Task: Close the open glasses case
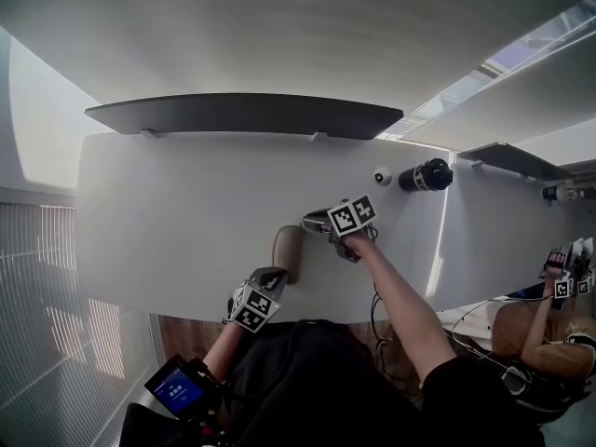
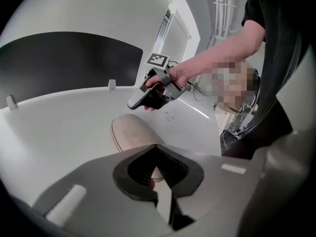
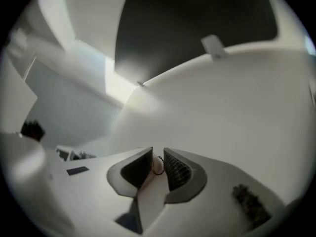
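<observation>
Surface: white tabletop (image 1: 168, 212), with a dark curved panel (image 1: 242, 115) standing along its far edge.

Task thing: the tan oval soft-skinned glasses case (image 1: 290, 252) lies flat close to the table's near edge, its long side running away from me.

Left fingers: on my left gripper (image 2: 155, 145) the jaws meet at the tips and pinch nothing. The tips sit at the near end of the case; whether they touch it or stop just short, I cannot tell.

Right fingers: my right gripper (image 3: 158, 151) has its jaws a narrow gap apart and holds nothing. It hangs just beside the far end of the case, on its right, not touching it. A small pale round thing (image 3: 157, 165) shows through the gap, too small for me to name.

Others on the table: a small white round gadget (image 1: 383, 176) and a black cylinder (image 1: 426, 175) stand further off to the right, well apart from the case.

Step in hand: I judge this the closing itself. The case looks low, its lid down or nearly down, though a thin seam line shows along one long side and I cannot tell whether it has seated.

Next move: I would bring my right fingers over the top of the lid and press straight down, with my left fingers bracing the near end so the case does not slide.
</observation>
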Demonstrator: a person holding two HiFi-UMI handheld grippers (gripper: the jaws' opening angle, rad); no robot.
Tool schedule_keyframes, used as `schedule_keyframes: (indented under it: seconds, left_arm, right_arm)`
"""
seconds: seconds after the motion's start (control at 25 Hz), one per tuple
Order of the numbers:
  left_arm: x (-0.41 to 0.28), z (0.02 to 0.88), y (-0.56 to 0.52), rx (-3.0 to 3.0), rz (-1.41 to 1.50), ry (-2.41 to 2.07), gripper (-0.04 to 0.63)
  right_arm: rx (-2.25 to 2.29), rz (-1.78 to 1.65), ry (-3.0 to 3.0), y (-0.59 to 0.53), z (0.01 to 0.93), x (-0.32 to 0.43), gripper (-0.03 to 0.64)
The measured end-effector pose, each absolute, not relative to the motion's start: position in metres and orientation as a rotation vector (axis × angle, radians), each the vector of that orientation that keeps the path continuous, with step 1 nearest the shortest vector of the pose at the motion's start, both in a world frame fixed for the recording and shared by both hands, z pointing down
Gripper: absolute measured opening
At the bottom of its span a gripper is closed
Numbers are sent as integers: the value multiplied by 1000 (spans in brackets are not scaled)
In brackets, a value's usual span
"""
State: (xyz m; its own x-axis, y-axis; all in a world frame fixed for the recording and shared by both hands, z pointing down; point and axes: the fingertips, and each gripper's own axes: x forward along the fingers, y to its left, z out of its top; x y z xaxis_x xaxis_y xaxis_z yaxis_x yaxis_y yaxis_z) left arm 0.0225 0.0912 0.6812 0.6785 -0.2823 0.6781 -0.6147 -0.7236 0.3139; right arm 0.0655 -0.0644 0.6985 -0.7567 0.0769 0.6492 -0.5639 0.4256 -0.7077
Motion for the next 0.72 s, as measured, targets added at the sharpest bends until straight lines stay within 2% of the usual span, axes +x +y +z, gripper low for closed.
schedule_keyframes:
  seconds: [0.04, 0.16, 0.72]
  left_arm:
    - [23, 681, 91, 2374, 849, -682, 7]
    - [23, 680, 90, 2416, 903, -666, 8]
    - [25, 678, 93, 2486, 1028, -634, 8]
  right_arm:
    - [292, 1182, -2099, -62, 695, 60, 94]
    - [23, 850, -2118, -58, 692, 53, 101]
    - [-516, 529, -1997, -37, 700, 42, 101]
